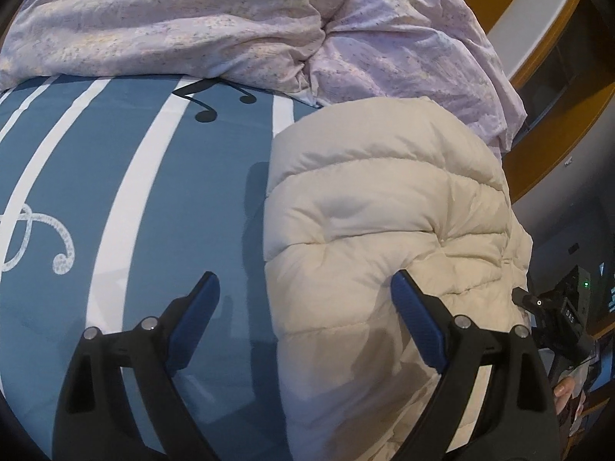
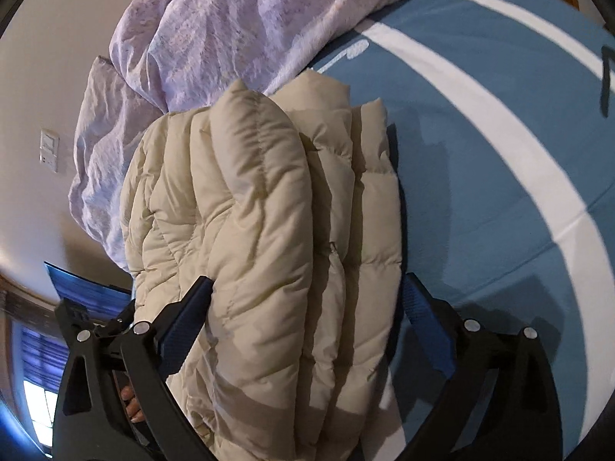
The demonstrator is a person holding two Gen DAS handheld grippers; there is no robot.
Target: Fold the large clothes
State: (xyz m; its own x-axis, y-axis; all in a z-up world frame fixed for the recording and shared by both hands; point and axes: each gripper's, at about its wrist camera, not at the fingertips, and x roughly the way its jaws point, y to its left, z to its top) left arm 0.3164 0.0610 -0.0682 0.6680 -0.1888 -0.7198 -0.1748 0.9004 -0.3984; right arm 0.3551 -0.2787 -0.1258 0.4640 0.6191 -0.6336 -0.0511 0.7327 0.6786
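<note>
A cream quilted puffer jacket [image 1: 384, 223] lies folded in a thick stack on the blue bed sheet [image 1: 173, 192]. In the left wrist view my left gripper [image 1: 303, 288] stands open at the jacket's left edge, one finger over the sheet and the other finger over the jacket. In the right wrist view the jacket [image 2: 261, 211] shows as several stacked layers. My right gripper [image 2: 307, 282] is open with the stack between its fingers; the right pad stands clear of the fabric.
A crumpled lilac duvet [image 1: 230, 27] is heaped along the far side of the bed, touching the jacket's far end. The sheet carries white stripes and music notes [image 1: 203, 111]. A wall with a switch plate [image 2: 49, 150] lies beyond the bed's edge.
</note>
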